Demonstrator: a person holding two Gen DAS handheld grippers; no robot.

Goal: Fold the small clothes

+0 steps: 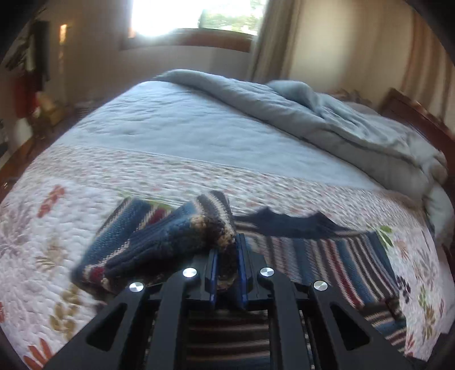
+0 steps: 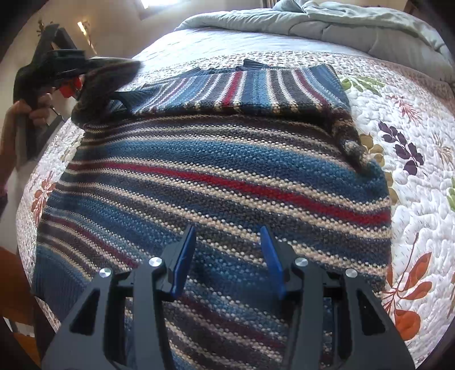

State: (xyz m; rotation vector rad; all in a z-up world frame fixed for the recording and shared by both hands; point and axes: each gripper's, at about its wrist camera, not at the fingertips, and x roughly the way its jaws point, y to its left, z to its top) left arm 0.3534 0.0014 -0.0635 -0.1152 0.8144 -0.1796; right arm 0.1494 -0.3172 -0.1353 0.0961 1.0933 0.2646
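Note:
A striped knit sweater point(image 2: 213, 176) in blue, red, cream and grey lies flat on the quilted bed. One sleeve point(image 2: 270, 85) is folded across its upper part. My left gripper point(image 1: 227, 244) is shut on the other sleeve point(image 1: 159, 236), which hangs bunched and lifted off the quilt to the left of the sweater body point(image 1: 327, 256). In the right wrist view the left gripper point(image 2: 82, 82) is at the far left, a hand point(image 2: 28, 111) on its handle. My right gripper point(image 2: 227, 230) stands open just above the sweater's lower body, nothing pinched between its blue pads point(image 2: 184, 256).
The floral quilt point(image 2: 412, 170) covers the near part of the bed. A rumpled grey-blue duvet point(image 1: 327, 119) is piled at the far right, by a wooden headboard point(image 1: 412, 113). A bright window point(image 1: 193, 17) and curtain are behind the bed. Bare quilt lies left and right of the sweater.

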